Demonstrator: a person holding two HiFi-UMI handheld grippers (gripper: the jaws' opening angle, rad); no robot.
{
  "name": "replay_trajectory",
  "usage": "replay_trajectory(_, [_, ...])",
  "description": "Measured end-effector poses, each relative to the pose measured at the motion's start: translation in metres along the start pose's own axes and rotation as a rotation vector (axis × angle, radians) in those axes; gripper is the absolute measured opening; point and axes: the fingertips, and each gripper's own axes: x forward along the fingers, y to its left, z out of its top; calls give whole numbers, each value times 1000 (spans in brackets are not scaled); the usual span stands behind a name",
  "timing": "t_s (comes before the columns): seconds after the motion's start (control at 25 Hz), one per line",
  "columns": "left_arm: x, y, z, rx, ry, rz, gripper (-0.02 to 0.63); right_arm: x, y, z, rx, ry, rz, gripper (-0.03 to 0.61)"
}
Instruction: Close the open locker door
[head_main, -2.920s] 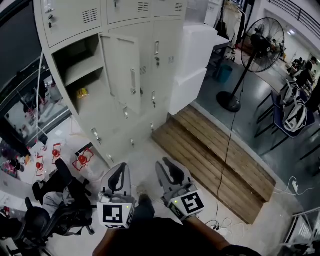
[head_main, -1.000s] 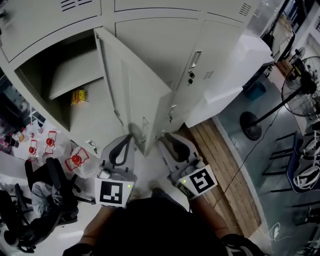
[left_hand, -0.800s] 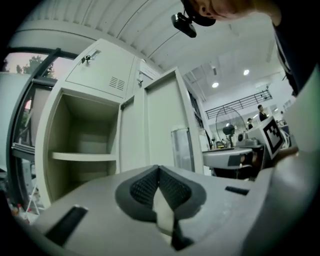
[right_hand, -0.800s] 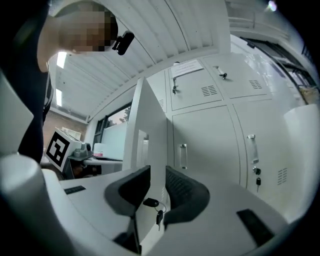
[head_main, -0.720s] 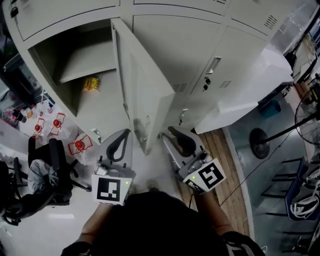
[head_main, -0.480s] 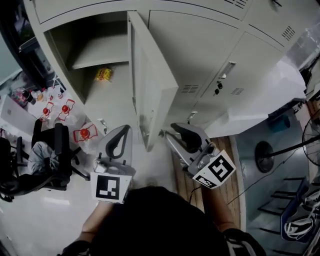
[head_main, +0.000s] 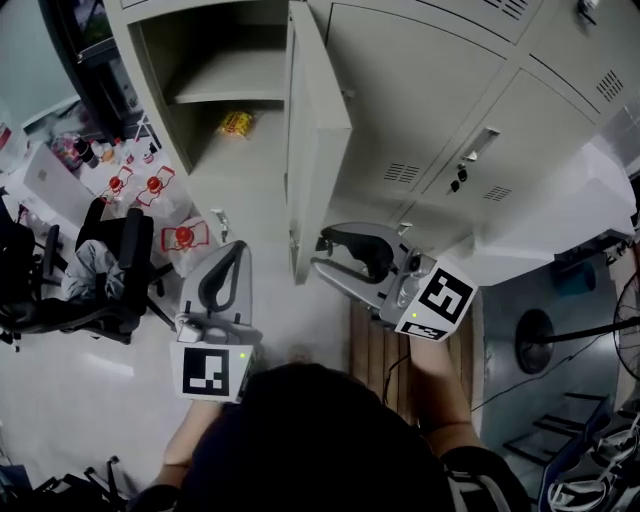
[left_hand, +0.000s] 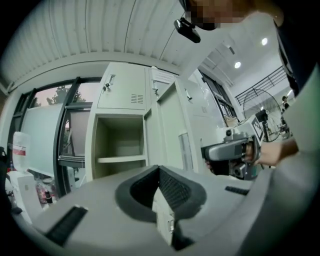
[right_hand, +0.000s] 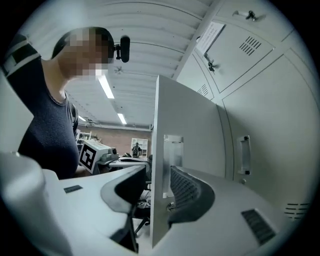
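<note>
The right tongs (head_main: 326, 260) have just been opened wider and are now set astride the free edge of the pale grey metal locker door (head_main: 318, 120), which is seen between the two jaws; a moment earlier they were held below it, narrower and off the panel. Whether either jaw already presses on the panel cannot quite be settled from the right gripper view. The left tongs (head_main: 238, 252) are held together and empty, near the door's lower corner. The door is swung well out from its open compartment (head_main: 160, 70), where a small yellow packet (head_main: 236, 123) lies, so the closing push is judged to be only now prepared.
</note>
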Motion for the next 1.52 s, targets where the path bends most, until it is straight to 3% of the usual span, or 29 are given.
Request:
replay_trajectory(0.16, [-8,-2,9,46,-51,15,0,10,-4,-4,2,-6,24,167])
replay_trajectory(0.6, [-22,-1,7,49,-22,79,0,25,-7,-13,16,19,57,172])
replay_trajectory(0.68, [-22,-1,5,48,-15,86,0,26,-6,-14,16,16,61,149])
replay_trajectory(0.8, [-21,0,10,49,-57,94,0,31,-3,-14,16,4,62,146])
replay_trajectory(1.04, [-18,0,3,28,-6,109,0,42,1,-14,19,-8,71,140])
replay_trajectory(1.16, [-17,3,6,44,-29,114,0,48,3,-14,25,-16,74,137])
replay_trajectory(1.52, [-26,22,0,26,18,158,0,71,10,-16,43,-31,89,125])
